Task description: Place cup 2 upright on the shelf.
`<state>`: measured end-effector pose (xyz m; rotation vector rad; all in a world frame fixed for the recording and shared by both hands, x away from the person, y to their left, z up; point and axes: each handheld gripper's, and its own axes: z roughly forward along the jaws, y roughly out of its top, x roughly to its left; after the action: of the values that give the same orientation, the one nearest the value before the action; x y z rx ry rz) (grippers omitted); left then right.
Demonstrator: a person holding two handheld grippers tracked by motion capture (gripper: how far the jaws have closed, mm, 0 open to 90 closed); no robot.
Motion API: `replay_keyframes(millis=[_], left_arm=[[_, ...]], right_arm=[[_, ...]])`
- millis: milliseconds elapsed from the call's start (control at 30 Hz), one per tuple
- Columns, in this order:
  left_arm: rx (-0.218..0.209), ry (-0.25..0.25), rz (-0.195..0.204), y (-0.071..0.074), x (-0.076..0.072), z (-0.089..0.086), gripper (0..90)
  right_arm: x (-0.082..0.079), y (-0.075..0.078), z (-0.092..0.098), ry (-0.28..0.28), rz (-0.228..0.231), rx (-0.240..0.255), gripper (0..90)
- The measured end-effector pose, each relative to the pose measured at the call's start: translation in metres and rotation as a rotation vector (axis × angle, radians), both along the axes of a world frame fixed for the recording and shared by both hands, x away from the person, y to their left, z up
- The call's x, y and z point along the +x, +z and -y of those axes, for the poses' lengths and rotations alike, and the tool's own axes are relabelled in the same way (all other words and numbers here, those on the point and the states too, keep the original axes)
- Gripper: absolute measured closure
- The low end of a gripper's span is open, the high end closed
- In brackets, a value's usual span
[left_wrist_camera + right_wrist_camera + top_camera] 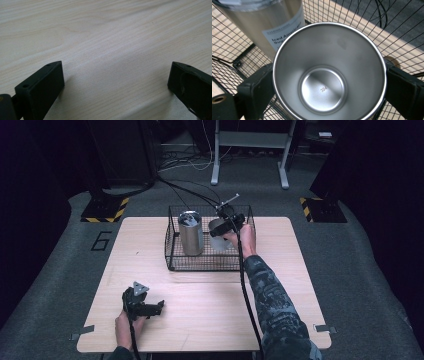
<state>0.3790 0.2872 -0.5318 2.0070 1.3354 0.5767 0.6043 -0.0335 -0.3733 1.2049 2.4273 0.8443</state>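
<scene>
Right tool (329, 82) pinches steel cup (329, 75) inside wire basket (172, 255); left tool (115, 82) spread, resting on table (112, 37).

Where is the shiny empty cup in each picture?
High view: the cup stands in the right half of the wire basket, gripped by the right hand-held gripper.
Left gripper view: bare tabletop between the jaws, no cup.
Right gripper view: the cup sits in the middle, seen from above, a jaw on each side.
Shared landmark: the tall steel can beside the cup.
</scene>
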Motion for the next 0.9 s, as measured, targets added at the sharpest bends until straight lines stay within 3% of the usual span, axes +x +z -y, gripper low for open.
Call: replay_keyframes(millis=[367,900], left_arm=[[0.005,-0.004,-0.004,0.0,0.0,0.0,0.5],[-0.002,-0.002,-0.008,0.0,0.0,0.0,0.4]], right_arm=[[0.006,-0.021,0.0,-0.009,-0.046,-0.013,5.9],[0.006,-0.041,-0.005,-0.019,-0.075,-0.015,5.8]])
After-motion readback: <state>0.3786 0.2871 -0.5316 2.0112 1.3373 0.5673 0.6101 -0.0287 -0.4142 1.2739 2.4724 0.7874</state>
